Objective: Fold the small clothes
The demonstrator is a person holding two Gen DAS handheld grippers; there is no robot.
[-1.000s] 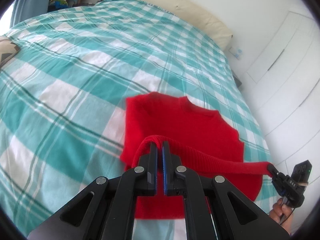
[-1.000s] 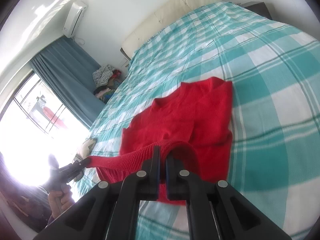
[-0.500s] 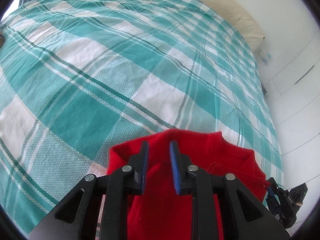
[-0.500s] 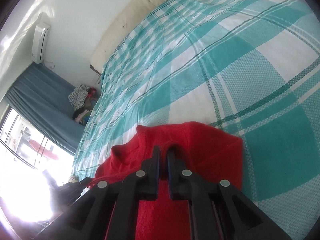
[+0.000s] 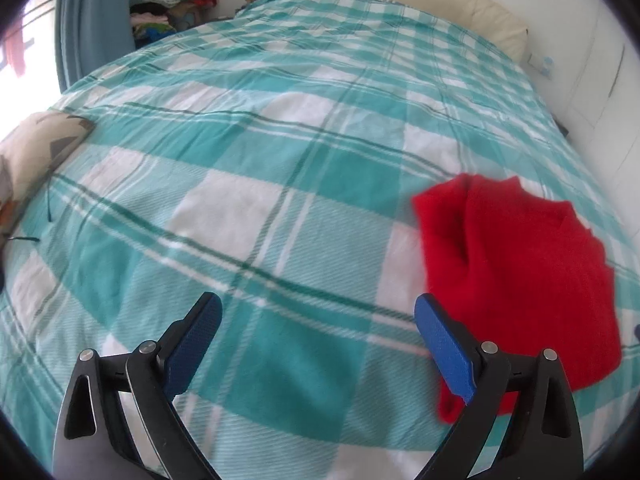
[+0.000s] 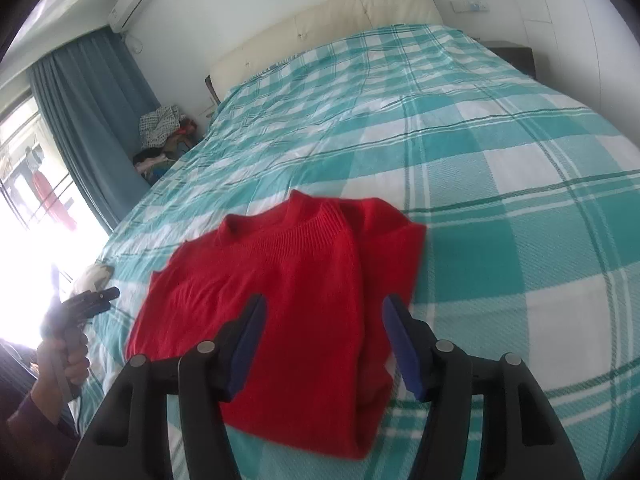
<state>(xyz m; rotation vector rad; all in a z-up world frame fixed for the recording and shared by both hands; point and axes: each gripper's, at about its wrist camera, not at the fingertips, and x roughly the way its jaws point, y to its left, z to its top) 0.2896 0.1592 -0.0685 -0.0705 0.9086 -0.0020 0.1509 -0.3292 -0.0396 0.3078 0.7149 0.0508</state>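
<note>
A red sweater (image 6: 288, 300) lies flat on the bed (image 6: 500, 184), on the green and white checked cover, near the foot end. Its right side is already folded in over the middle, so there is a thick double layer there. The left side looks not yet folded, and one edge sticks out that way. I think the job is about half done: the left side needs folding in, and maybe one more fold from bottom to top.

The neck hole points up the bed, toward the headboard (image 6: 328, 36). The bottom hem is close to the tongs. So the long way of the sweater runs up and down the bed.

The right gripper (image 6: 324, 340) hangs over the sweater, its jaws opening, holding nothing. The left gripper (image 5: 318, 344) is over bare cover beside the sweater, jaws opening wide, nothing between them.
</note>
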